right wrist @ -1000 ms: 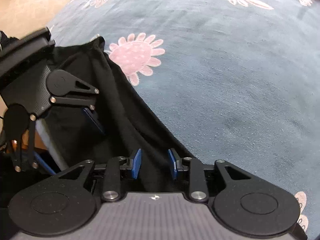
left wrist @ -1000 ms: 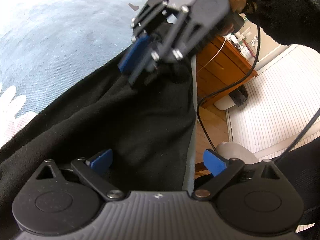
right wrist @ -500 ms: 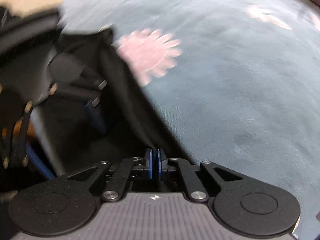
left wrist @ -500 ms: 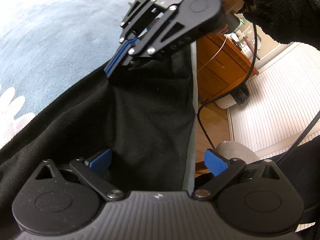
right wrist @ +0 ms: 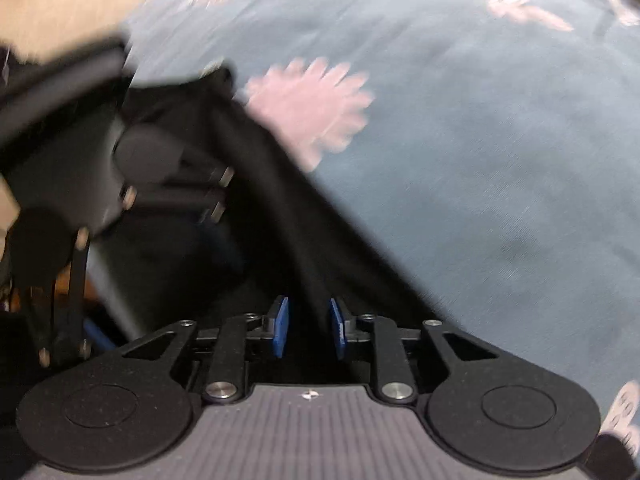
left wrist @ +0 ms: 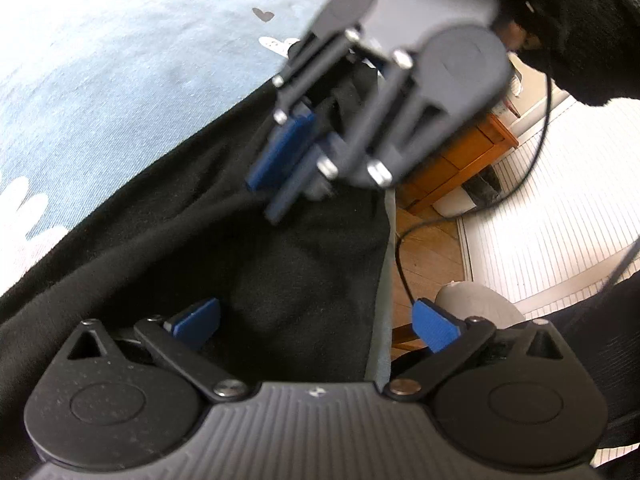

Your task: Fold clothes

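Blue bedspread (right wrist: 500,160), one black garment (left wrist: 248,264)

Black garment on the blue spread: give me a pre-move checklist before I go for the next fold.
1. Right hand-held gripper gripping cloth: not ok, its jaws are opening, a black fold between the pads.
2. Left hand-held gripper ready: ok, wide open over the black garment.
3. Garment flat: not ok, creased and bunched.
4. Garment fully on the blue floral spread: cannot tell, its edge lies at the spread's border.
5. Cable clear of the grippers: ok.
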